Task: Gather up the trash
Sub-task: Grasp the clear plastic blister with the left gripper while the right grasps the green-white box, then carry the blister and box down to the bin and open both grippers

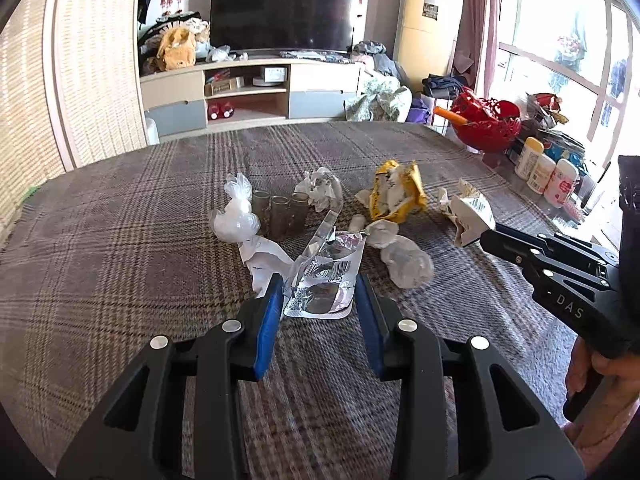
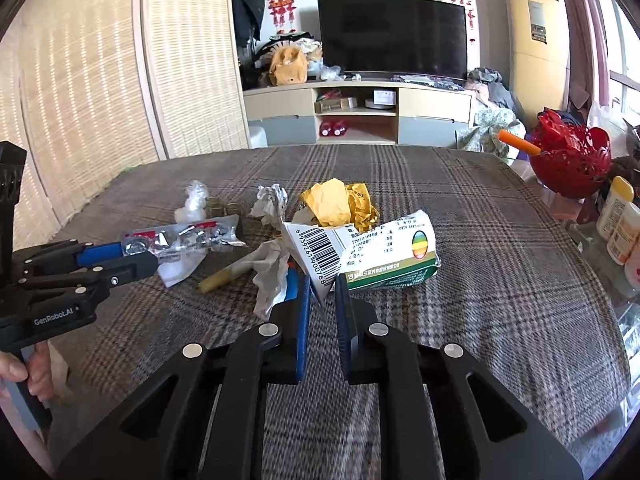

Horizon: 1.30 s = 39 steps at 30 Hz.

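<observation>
Table (image 1: 120,248): covered in a brown plaid cloth, it fills the middle and lower part of both views; all the trash lies in a loose cluster at its centre.
Right gripper (image 2: 322,288): rises from the bottom centre of the right wrist view, jaws narrow, with the pointed corner of the flattened carton between the blue pads; whether the pads actually press it I cannot tell. In the left wrist view it enters from the right edge.
Left gripper (image 1: 320,292): bottom centre of the left wrist view, jaws moderately wide, one to each side of the foil blister pack, not closed on it.
Flattened carton (image 2: 372,248): white and green with a barcode, just right of centre in the right wrist view, lower edge on the cloth.
Foil blister pack (image 1: 326,280): silver, crumpled, lying on the cloth below frame centre.
Yellow wrapper (image 1: 396,192): crumpled, right of centre, behind the other scraps.
Clear plastic bag (image 1: 236,216): left of centre, beside three small brown vials (image 1: 280,210) standing upright together.
Crumpled paper (image 1: 320,188): white ball at centre, behind the vials.
Tissue wad (image 1: 406,262): just right of the blister pack.
Yellow tube (image 2: 224,276): lies tilted, left of centre in the right wrist view.
Red bowl (image 1: 486,122): upper right, at the table's far edge.
</observation>
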{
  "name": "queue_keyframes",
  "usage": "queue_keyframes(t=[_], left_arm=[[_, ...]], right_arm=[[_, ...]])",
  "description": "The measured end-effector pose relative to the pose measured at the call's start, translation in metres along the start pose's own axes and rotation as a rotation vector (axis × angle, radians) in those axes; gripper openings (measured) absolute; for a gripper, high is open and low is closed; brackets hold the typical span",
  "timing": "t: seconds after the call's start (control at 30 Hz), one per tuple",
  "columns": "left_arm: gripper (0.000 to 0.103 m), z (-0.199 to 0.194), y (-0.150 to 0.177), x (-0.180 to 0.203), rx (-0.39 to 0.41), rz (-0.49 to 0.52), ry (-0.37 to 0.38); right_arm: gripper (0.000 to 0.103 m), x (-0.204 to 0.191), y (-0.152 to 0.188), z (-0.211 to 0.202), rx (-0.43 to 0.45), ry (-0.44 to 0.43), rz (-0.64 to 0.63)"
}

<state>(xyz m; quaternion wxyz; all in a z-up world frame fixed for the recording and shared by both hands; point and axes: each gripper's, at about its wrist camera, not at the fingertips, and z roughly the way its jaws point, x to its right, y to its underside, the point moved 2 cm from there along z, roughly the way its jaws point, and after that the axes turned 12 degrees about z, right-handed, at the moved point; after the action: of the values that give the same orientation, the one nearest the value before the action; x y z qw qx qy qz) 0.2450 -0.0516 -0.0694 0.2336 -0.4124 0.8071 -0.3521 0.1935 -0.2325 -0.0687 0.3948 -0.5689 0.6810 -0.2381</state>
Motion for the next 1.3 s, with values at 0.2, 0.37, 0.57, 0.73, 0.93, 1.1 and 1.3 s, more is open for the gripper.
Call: queue_keyframes(t=[0.2,0.37,0.57,0.73,0.93,1.1,1.3], left_arm=[[0.034,-0.04,0.008,0.016,0.032,-0.012,-0.023],[0.034,-0.077,0.024,0.036,0.054,-0.019,-0.038],[0.034,-0.112,0.051,0.06,0.06,-0.03,-0.044],[0.034,-0.133,0.076,0.078,0.053,-0.041,-0.053],[0.034,-0.149,0.104,0.097,0.033,-0.045,-0.057],[0.034,-0.151,0.129,0.108,0.003,-0.05,-0.049],[0.034,-0.13,0.162,0.114,-0.077,-0.089,-0.012]], right_arm=[[0.013,-0.002,0.007,-0.039,0.035,-0.03,-0.002],[0.012,-0.006,0.023,-0.07,0.044,-0.066,-0.019],[0.011,-0.017,0.053,-0.101,0.025,-0.108,-0.053],[0.011,-0.023,0.076,-0.125,0.011,-0.14,-0.07],[0.011,-0.03,0.101,-0.149,-0.006,-0.18,-0.081],[0.011,-0.027,0.125,-0.151,-0.045,-0.199,-0.069],[0.011,-0.024,0.159,-0.136,-0.135,-0.204,-0.062]])
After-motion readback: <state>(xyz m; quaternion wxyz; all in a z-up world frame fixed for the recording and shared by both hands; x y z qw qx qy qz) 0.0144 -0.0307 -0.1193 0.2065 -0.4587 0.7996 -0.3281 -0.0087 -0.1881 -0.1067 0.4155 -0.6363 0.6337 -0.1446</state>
